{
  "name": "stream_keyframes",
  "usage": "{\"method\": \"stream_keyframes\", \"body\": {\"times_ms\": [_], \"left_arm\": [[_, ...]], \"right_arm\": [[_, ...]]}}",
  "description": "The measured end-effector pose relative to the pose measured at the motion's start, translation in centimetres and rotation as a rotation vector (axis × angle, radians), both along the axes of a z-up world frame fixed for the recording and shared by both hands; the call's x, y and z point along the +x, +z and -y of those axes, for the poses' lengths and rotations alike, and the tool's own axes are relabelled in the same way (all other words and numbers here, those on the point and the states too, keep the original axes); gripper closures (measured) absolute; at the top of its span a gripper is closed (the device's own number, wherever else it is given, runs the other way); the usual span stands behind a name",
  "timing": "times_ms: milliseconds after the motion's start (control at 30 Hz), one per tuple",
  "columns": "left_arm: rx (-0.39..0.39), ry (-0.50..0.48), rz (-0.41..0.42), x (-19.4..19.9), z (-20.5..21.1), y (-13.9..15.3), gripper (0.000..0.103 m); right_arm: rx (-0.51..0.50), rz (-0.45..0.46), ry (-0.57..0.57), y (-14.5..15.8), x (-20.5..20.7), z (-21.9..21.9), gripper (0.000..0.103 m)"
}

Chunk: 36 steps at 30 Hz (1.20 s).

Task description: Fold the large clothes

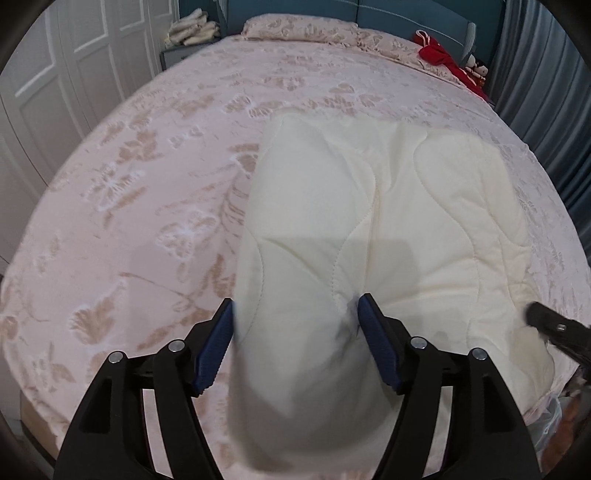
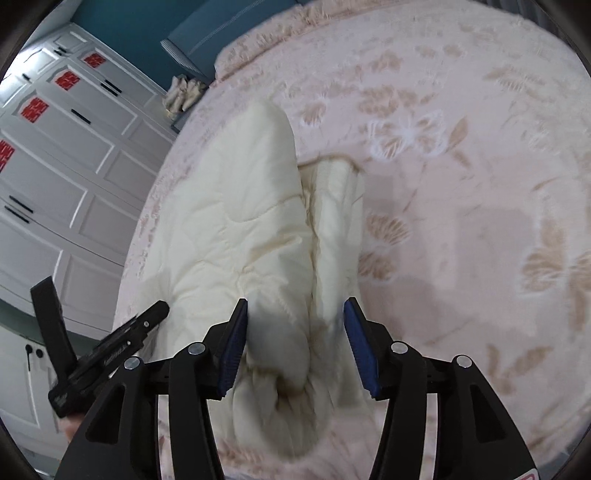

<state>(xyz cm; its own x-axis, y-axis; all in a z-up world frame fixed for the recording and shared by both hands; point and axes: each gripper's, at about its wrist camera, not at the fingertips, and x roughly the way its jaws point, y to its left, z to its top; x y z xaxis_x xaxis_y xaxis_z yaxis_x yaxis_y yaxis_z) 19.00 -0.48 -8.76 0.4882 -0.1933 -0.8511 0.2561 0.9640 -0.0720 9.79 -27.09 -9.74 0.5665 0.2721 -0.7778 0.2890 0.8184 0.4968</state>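
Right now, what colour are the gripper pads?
Dark blue, ribbed pads; clearest in the left wrist view.

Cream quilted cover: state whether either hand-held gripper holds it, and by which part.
Neither does. The cream quilted cover bunches between the open jaws of the left hand-held gripper and right hand-held gripper.

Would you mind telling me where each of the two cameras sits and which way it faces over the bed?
Left wrist view: sits on the left gripper, looking down along its fingers across the cream quilted garment toward the headboard; its own blue pads flank a raised fold, and the right gripper pokes in at the right.
Right wrist view: sits on the right gripper, looking down over the garment toward the white wardrobe; the left gripper shows at the left.
Shared: garment, pink floral bedspread.
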Motion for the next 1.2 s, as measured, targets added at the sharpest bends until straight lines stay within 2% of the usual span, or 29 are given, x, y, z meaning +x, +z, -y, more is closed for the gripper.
{"method": "stream_keyframes", "body": {"times_ms": [100, 167, 233, 300, 333, 367, 400, 467, 500, 567, 633, 700, 800, 1000, 1100, 1167, 1200], "left_arm": [[-0.001, -0.01, 0.083, -1.7, -0.3, 3.2, 0.035], [-0.028, -0.007, 0.105, -2.4, -0.5, 4.7, 0.029], [-0.048, -0.01, 0.089, -2.7, -0.3, 4.9, 0.028], [-0.056, -0.018, 0.065, -2.8, 0.2, 4.4, 0.028], [-0.047, -0.024, 0.05, -3.0, 0.6, 3.8, 0.029], [-0.042, -0.026, 0.044, -3.2, 0.8, 3.6, 0.029], [-0.044, -0.029, 0.036, -3.5, 1.0, 3.3, 0.029], [-0.069, -0.032, 0.029, -4.2, 0.7, 3.5, 0.029], [-0.069, -0.03, 0.034, -4.5, 0.5, 3.7, 0.029], [-0.056, -0.024, 0.044, -5.0, 0.2, 4.0, 0.029], [-0.01, -0.017, 0.035, -5.1, 0.1, 3.2, 0.029], [0.027, -0.013, -0.008, -4.8, 0.3, 1.4, 0.033], [0.014, -0.003, -0.077, -4.4, 0.2, -0.8, 0.032], [0.099, -0.014, -0.058, -5.0, 1.2, -3.2, 0.027], [0.102, 0.009, -0.059, -4.7, 1.0, -3.9, 0.025], [0.091, 0.022, -0.063, -4.5, 0.7, -3.2, 0.025], [0.078, 0.03, -0.06, -4.6, 0.5, -2.6, 0.025]], "right_arm": [[-0.044, 0.015, -0.022, 2.0, -1.8, 0.5, 0.048], [-0.03, 0.026, -0.032, 2.8, -2.4, 0.7, 0.047], [-0.005, 0.026, -0.01, 3.1, -2.2, 0.0, 0.047], [-0.031, 0.025, 0.052, 3.4, -1.5, -1.9, 0.048], [-0.078, 0.013, 0.086, 3.3, -0.9, -3.0, 0.05], [-0.121, -0.017, 0.127, 2.7, -0.2, -4.0, 0.057], [-0.133, -0.047, 0.168, 1.7, 0.3, -4.7, 0.084], [-0.121, -0.054, 0.176, 1.7, 0.0, -4.9, 0.088], [-0.093, 0.01, 0.169, 3.1, -1.0, -4.7, 0.09], [-0.061, 0.077, 0.151, 4.8, -2.3, -4.0, 0.09], [-0.077, 0.058, 0.117, 4.2, -2.7, -3.4, 0.09], [-0.087, -0.024, 0.087, 1.5, -2.3, -2.7, 0.09], [-0.028, -0.109, 0.039, -2.9, -1.9, -1.4, 0.09], [-0.04, -0.133, 0.044, -6.1, -1.6, -1.4, 0.088], [-0.058, -0.13, 0.05, -5.8, -1.5, -1.6, 0.088], [-0.067, -0.12, 0.045, -4.3, -1.7, -1.6, 0.085], [-0.083, -0.087, 0.03, -2.8, -2.0, -1.7, 0.077]]}}
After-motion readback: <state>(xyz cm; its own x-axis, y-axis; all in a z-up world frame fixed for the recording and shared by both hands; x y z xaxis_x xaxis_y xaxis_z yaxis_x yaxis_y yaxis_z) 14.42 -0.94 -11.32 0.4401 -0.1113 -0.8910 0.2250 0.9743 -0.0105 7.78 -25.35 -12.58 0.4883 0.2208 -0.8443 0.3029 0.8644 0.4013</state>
